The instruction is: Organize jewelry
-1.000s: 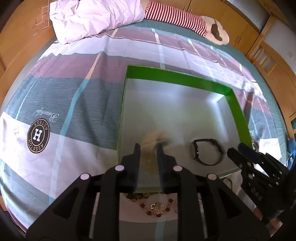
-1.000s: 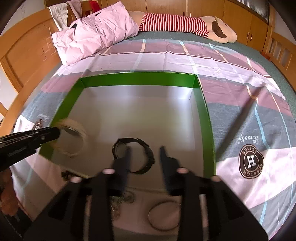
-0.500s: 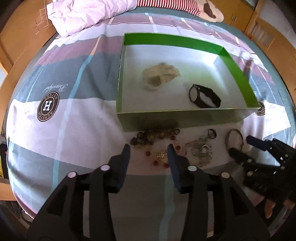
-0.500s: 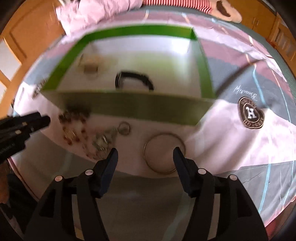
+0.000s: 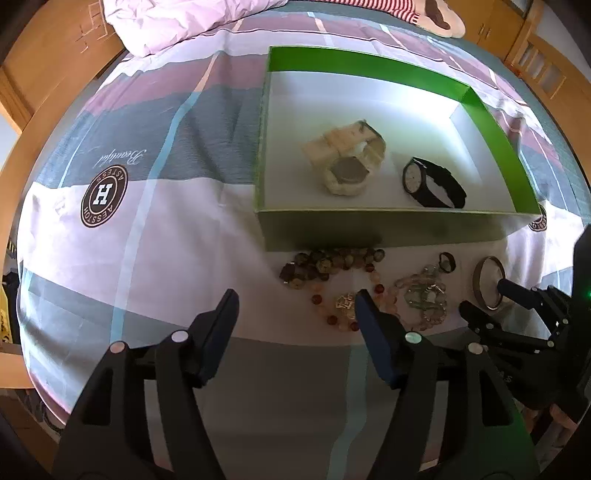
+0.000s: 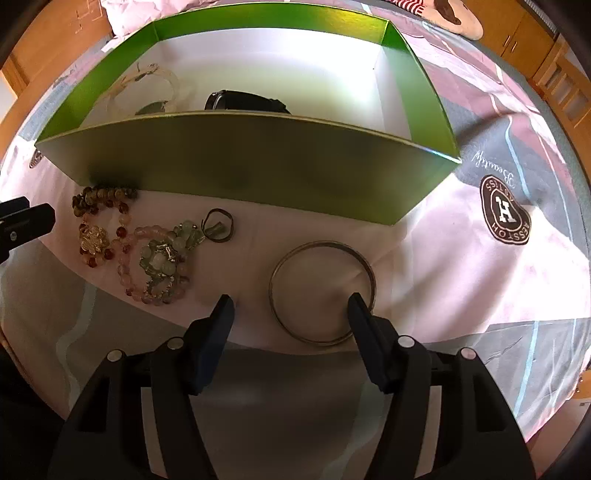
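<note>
On the bed, near the green box [image 6: 258, 166], my right gripper [image 6: 290, 308] hung spread and empty over the metal bangle [image 6: 321, 291], its right finger inside the ring; my left gripper [image 5: 295, 302] was opening, empty.

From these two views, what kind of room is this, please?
Most likely a bedroom. The jewelry lies on a bed with a striped bedsheet, a pink pillow sits at its far end, and wooden cupboards stand behind it.

Left tongs [image 5: 295, 304] pointing steeply down, jaws opening, nothing between; right tongs [image 6: 290, 308] likewise, empty, agape.
</note>
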Available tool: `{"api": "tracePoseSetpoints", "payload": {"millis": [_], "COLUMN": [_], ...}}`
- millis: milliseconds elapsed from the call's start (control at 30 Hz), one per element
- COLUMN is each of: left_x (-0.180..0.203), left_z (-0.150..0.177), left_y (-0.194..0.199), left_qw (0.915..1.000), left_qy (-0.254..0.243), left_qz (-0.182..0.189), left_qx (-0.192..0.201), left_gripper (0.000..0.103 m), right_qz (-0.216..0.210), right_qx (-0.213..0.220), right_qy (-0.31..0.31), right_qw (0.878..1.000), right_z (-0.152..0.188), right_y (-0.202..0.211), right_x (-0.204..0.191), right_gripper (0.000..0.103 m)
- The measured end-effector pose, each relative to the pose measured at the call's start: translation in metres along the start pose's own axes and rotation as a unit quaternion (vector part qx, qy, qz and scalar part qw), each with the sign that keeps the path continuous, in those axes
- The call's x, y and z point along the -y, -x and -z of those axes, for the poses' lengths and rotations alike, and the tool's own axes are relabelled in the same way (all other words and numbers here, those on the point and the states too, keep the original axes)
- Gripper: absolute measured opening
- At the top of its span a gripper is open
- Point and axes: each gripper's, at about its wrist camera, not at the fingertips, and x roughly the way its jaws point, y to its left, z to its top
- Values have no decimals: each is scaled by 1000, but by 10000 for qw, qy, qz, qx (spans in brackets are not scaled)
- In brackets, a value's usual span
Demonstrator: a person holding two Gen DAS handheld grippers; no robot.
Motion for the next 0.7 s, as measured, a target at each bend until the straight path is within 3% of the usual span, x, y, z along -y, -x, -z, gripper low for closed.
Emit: {"api": "tracePoseSetpoints", "payload": {"millis": [167, 467, 700], "left_x": [-13, -27, -32], "left_z": [-4, -9, -9], "left_y": [-2, -17, -33], "left_qw": [9996, 9978, 9958], "left_qy": [275, 601, 777], "left_qz": [-11, 11, 76], "left_qx": [-44, -275, -474], "left_gripper": [68, 68, 67], "right_qz": [-329, -539, -838], "right_qx": [20, 212, 749], "right_qy": [-97, -303, 364], "right_qw": [9994, 9979, 9930], "right_z": [2, 2, 5], "right_y": [5, 22, 36], "right_x": [2, -1, -50], "right_gripper": [49, 49, 49]}}
